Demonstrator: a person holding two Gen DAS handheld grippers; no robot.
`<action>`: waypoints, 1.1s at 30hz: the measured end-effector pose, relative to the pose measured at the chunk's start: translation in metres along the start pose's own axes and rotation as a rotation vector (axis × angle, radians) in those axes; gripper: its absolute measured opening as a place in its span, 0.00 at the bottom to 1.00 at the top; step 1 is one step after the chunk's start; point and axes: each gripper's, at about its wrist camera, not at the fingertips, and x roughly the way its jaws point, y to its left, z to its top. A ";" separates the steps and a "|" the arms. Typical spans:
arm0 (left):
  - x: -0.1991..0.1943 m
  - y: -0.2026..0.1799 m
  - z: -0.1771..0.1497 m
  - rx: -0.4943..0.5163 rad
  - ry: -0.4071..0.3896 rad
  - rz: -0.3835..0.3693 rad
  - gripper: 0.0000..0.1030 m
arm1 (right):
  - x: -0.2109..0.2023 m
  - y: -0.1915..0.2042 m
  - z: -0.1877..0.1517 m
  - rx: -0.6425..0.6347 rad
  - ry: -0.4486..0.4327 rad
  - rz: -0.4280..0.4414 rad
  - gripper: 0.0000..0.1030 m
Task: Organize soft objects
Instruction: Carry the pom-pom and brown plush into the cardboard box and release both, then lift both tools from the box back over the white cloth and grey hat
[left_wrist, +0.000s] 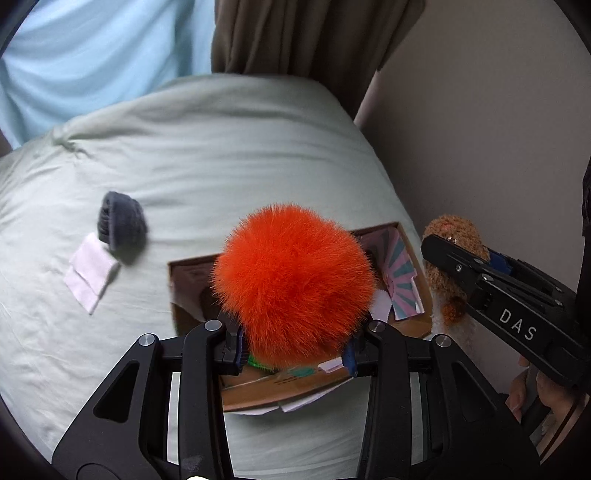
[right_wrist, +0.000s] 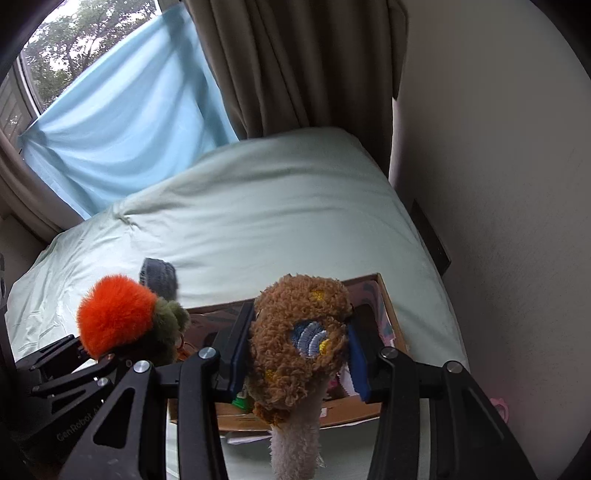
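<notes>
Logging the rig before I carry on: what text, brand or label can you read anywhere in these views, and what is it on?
"DAS": white letters on the right gripper body, left wrist view.
"GenRobot": faint print on the left gripper body, right wrist view; the characters after it are unreadable.
Print on the cardboard box flaps: too blurred to read.

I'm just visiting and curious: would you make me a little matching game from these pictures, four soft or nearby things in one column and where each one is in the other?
Things:
1. orange pompom
2. brown plush toy
3. grey knit roll
4. cardboard box

Places:
A. lying loose on the pale green bedding, beside a white cloth
B. clamped in the left gripper
C. resting open on the bed, under both held toys
D. clamped in the right gripper

Pairs: 1-B, 2-D, 3-A, 4-C
</notes>
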 end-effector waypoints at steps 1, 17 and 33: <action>0.011 -0.001 0.003 0.001 0.016 0.002 0.33 | 0.009 -0.004 0.000 0.004 0.015 0.002 0.40; 0.133 -0.007 -0.002 0.015 0.260 0.059 0.33 | 0.110 -0.047 -0.001 -0.015 0.199 0.024 0.40; 0.114 -0.003 -0.004 0.028 0.245 0.121 1.00 | 0.120 -0.053 -0.004 0.019 0.253 0.065 0.99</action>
